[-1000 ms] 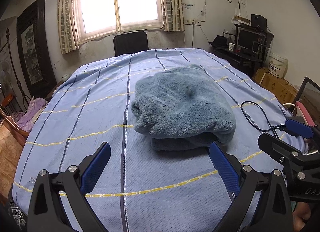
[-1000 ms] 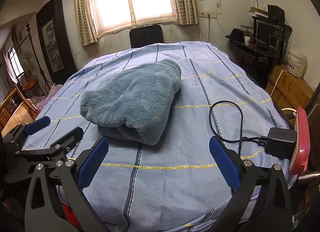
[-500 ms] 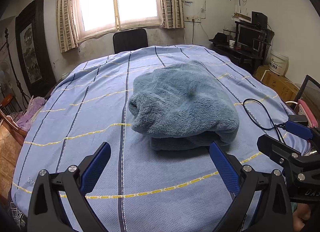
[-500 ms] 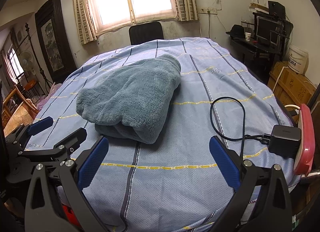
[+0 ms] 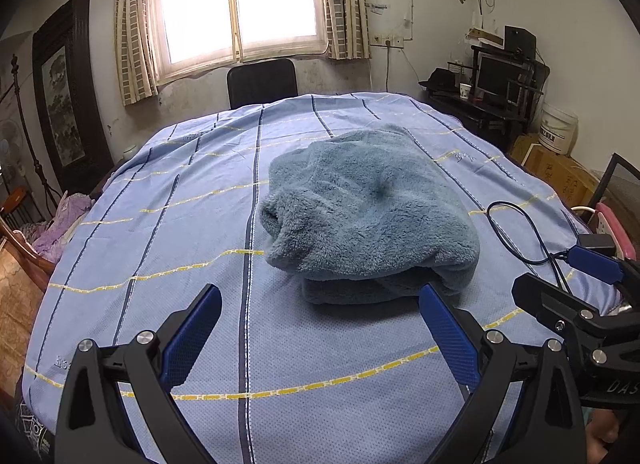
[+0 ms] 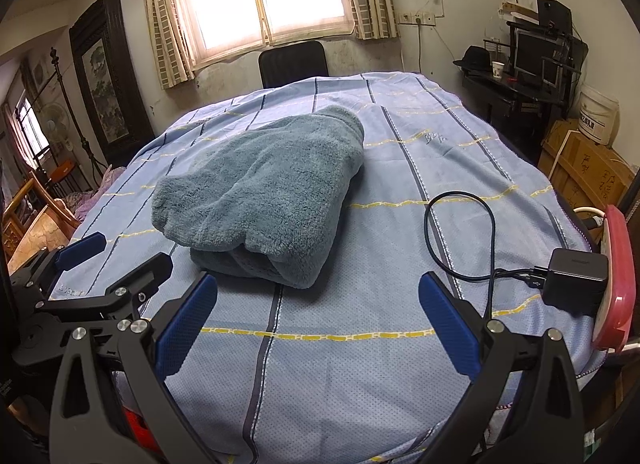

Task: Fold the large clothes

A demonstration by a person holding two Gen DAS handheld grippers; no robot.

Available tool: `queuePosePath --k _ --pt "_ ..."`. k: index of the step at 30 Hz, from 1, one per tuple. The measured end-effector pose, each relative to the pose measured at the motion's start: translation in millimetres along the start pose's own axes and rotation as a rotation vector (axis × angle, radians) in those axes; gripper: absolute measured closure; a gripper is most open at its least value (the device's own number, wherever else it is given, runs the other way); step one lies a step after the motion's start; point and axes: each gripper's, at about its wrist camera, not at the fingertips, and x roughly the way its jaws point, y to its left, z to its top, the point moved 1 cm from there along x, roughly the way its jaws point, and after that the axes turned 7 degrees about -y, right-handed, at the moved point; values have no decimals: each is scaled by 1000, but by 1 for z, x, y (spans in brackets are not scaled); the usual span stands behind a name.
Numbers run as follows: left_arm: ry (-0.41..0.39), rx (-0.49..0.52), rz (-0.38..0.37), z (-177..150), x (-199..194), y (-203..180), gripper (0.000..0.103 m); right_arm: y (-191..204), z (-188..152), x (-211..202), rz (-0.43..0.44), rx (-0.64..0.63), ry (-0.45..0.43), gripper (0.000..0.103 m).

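Both the left tool point(image 5: 320, 320) and right tool point(image 6: 318, 308) hang spread and empty near the desk's near edge. The fleece garment point(image 5: 368, 216) lies bundled mid-desk; the sensible move is probably pinching separate near-edge corners, well clear of the charger cable point(image 6: 460, 232).

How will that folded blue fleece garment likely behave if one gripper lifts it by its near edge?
The fleece garment looks thick and soft, so it would probably sag and flop. Its stacked layers lie loose at the near edge, so a single pinch may take only the top one and undo the fold. The plush pile likely grips well.
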Motion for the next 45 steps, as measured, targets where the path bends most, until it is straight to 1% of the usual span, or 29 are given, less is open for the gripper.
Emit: queuePosePath --k 7,21,45 --pt "-1 -3 -4 1 -1 1 4 2 0 0 1 -3 -4 5" --pt "17 -31 -46 3 -1 3 4 4 3 -4 5 -4 -7 5" --pt "-7 -20 -16 4 -6 4 4 6 5 -3 12 -2 -6 5"
